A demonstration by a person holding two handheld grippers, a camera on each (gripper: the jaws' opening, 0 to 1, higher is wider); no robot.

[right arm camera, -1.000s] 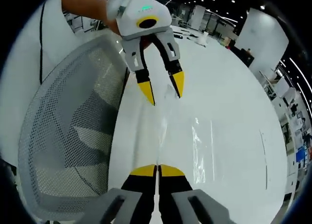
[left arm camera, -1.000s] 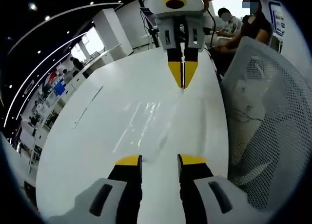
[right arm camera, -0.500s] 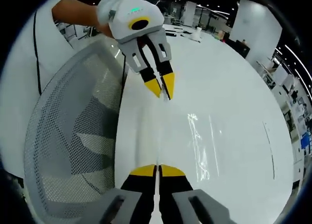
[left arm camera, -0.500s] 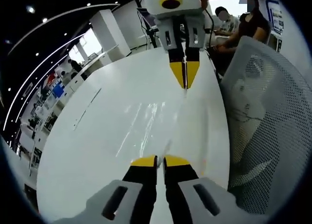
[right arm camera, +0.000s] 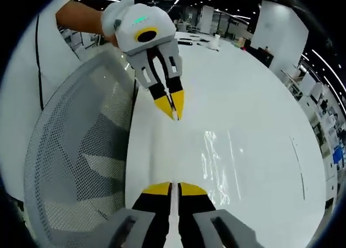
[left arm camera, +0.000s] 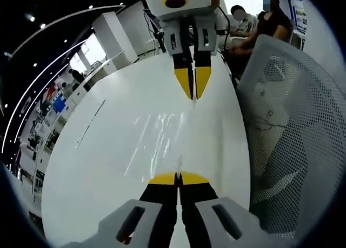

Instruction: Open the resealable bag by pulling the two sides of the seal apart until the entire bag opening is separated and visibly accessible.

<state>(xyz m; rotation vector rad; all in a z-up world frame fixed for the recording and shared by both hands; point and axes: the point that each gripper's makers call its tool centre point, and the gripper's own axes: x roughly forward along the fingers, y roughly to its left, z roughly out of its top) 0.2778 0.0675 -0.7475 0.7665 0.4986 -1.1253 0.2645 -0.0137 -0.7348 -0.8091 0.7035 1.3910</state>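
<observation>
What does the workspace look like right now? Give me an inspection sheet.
Surface: white table, glossy.
Job's things: clear resealable bag stretched between both grippers, flat; seal not visibly parted.
Clutter: small items at the far table end, too small to tell.
Grippers: left gripper and right gripper, jaws shut on opposite bag edges.
Cables: nothing seen on the table.
Surroundings: mesh chair beside the table; seated people beyond.
</observation>
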